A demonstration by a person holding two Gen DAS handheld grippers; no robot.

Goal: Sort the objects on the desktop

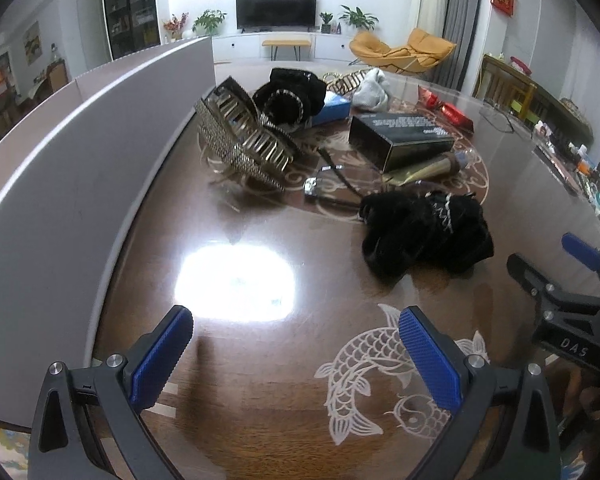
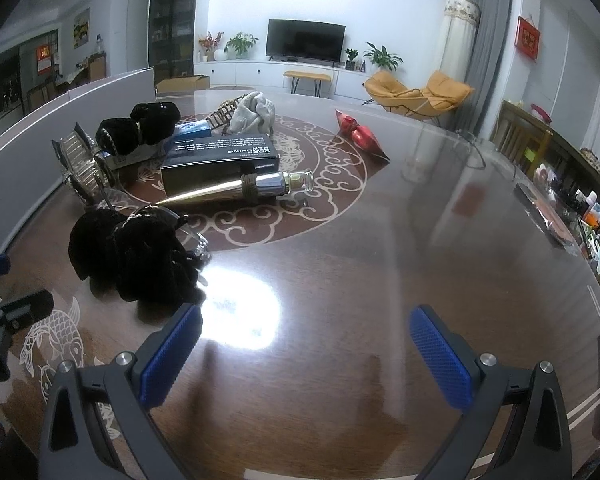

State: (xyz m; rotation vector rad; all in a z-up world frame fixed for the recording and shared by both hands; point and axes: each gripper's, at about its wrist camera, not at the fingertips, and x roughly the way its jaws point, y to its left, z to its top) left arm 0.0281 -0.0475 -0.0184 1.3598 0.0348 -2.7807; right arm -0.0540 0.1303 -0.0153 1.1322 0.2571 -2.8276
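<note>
Clutter lies in the middle of the table (image 2: 380,240), well ahead of both my tongs. My left tongs (image 1: 296,352) and right tongs (image 2: 306,354) are both spread wide and hold nothing. Nearest is a black fuzzy bundle (image 1: 424,232); I judge it soft and light, easy to pinch anywhere on its bulk. A gold bottle (image 2: 236,192) beside the black box (image 2: 220,160) looks smooth and slippery, maybe fragile at the glass neck, so I would take it across the middle. Only the left view shows the toothed metal rack (image 1: 240,140) clearly; the right view shows the bottle and red packet (image 2: 360,132) better.
</note>
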